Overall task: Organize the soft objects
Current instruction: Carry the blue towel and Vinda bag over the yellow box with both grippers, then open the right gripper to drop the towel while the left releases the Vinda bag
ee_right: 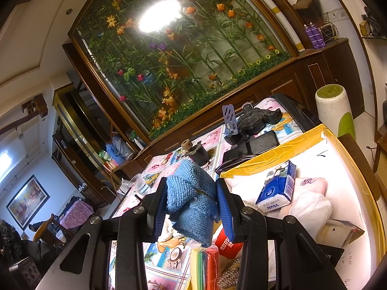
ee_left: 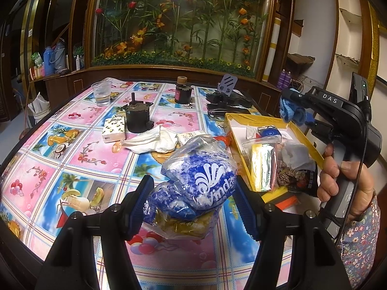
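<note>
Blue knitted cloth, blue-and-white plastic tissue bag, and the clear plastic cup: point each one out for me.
Blue knitted cloth (ee_right: pixel 188 193), right wrist view, on its looped front face.
Blue-and-white plastic tissue bag (ee_left: pixel 205 176), left wrist view, on the white logo.
Clear plastic cup (ee_left: pixel 101 93), left wrist view, on its side wall.

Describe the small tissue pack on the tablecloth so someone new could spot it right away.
On the colourful fruit-print tablecloth, find the dark cylindrical container. The tissue pack lies at its left, near a crumpled white cloth. It alone is boxy, white with small yellow prints.
</note>
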{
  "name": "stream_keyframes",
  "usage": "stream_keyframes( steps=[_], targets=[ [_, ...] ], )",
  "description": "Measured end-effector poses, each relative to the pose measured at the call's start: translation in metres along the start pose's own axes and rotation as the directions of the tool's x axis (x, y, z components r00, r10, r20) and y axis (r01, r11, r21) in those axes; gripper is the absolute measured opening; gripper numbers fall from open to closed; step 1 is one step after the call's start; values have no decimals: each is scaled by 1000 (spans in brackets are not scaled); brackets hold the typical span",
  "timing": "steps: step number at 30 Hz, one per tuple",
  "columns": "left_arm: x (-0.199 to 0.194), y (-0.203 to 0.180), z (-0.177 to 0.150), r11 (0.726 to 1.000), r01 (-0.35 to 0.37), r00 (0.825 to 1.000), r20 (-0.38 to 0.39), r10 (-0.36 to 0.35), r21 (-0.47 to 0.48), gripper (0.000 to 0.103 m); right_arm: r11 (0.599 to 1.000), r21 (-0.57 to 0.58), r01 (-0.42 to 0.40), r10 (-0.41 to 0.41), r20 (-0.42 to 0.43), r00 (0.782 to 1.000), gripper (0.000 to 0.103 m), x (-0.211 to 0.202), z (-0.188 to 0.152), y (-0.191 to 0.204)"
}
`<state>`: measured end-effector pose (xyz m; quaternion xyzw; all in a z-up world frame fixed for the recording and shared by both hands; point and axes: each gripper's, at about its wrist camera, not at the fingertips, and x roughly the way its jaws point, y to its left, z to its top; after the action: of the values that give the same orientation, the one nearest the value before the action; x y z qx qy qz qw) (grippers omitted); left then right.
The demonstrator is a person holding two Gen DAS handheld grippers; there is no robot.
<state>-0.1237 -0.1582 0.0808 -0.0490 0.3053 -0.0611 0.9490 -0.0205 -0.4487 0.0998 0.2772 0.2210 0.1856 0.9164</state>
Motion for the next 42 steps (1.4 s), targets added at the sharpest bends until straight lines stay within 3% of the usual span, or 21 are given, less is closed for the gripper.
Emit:
stream_keyframes(
  steps=[16, 25, 33, 42],
  targets=[
    [4, -9, 1, 1000, 5, 1000, -6, -5, 12, 66, 1000, 12, 6, -6, 11, 1000, 41, -6, 2, -5],
    [14, -32, 3, 997, 37, 999, -19, -36, 70, 66, 997, 43, 66, -66, 0, 998, 41, -10, 4, -15],
    [34, -53, 5, 991, 105, 993, -57, -101, 82, 66, 984, 107, 146, -142, -36, 989, 41, -8, 10, -43],
    [69, -99, 12, 965, 233, 966, -144, -216, 116, 66, 952, 171, 253, -245, -63, 967, 41, -11, 15, -71]
  ],
)
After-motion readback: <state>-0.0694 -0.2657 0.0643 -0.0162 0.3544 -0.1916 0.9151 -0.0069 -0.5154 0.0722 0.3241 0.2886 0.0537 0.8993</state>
